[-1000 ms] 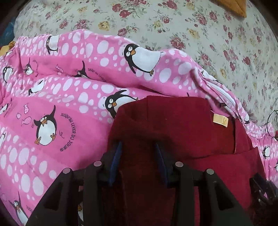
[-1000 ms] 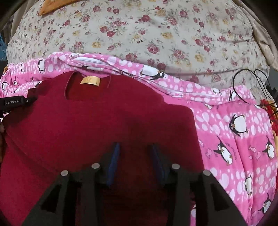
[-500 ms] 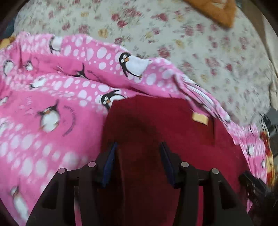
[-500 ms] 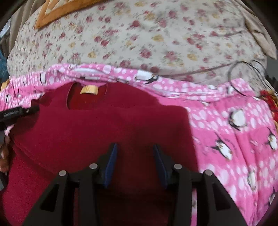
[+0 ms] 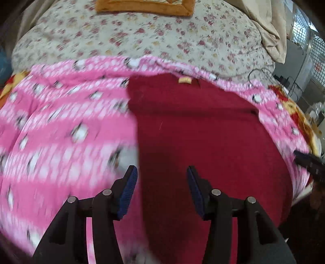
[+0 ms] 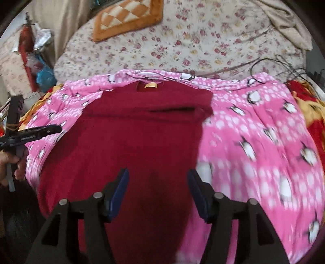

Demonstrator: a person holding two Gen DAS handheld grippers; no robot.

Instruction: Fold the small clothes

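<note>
Here, line by line:

Garment: a dark red top (image 5: 203,138) lies flat on a pink penguin-print blanket (image 5: 61,132), its neck with a small yellow label (image 5: 184,80) at the far end.
Garment edges: in the left wrist view its left edge runs straight down toward the left claw's left finger; in the right wrist view its right edge falls just inside the right claw's right finger, and a dark horizontal crease crosses the upper part.
Blanket: pink cloth shows on both sides of the top, wide on the outer side of each claw; its far hem lies just past the neck label.
Bed: a floral sheet (image 6: 182,46) stretches beyond the blanket, with an orange cushion (image 6: 126,18) at the far end and black cables (image 6: 280,63) near the blanket's right corner.
Left claw (image 5: 161,182): jaws spread wide, blue pads apart, gripping nothing, above the top's left edge.
Right claw (image 6: 157,182): jaws spread wide, holding nothing, over red cloth.
Blur: the blanket pattern is smeared in both views.
</note>
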